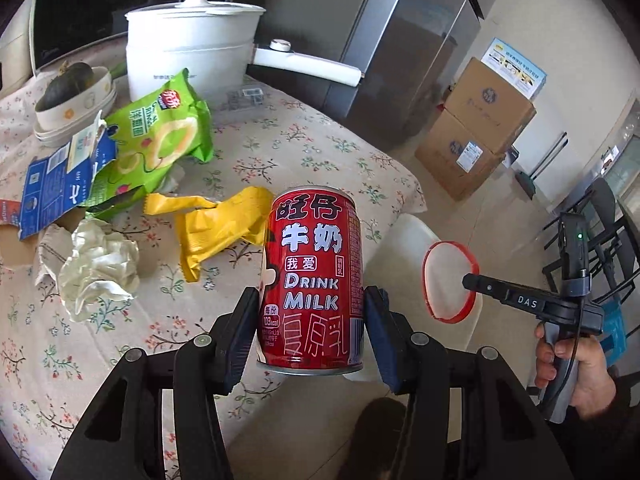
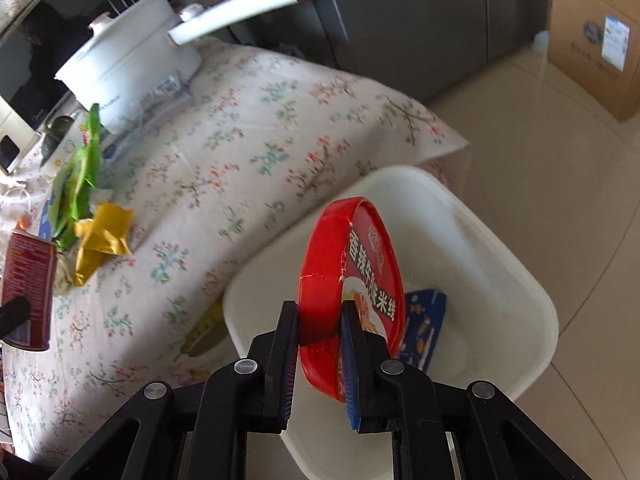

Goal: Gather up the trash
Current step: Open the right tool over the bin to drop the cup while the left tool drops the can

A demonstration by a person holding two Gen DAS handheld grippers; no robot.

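Right gripper (image 2: 320, 320): jaws nearly closed, pinching the rim of the red lid (image 2: 352, 280). Lid held on edge, its face roughly vertical. It hangs directly over the white bin (image 2: 500, 272), which stands on the floor just beside the table (image 2: 240, 128) corner. Blue carton (image 2: 424, 320) already lies in the bin. Key relation: the bin mouth is straight below the lid, so letting go should drop it in, with no further reach needed.

Left gripper (image 1: 310, 320): jaws about half open, clamped on the sides of the red can (image 1: 314, 280). Can upright, long axis vertical, held above the table edge. Bin lies off to its right and lower; the right hand is the nearer one.

Left on the table: yellow wrapper (image 1: 216, 224), green bag (image 1: 160, 140), crumpled paper (image 1: 96, 264), blue box (image 1: 56, 184). Pot (image 1: 192, 44) and bowl (image 1: 72, 100) stand at the far side.
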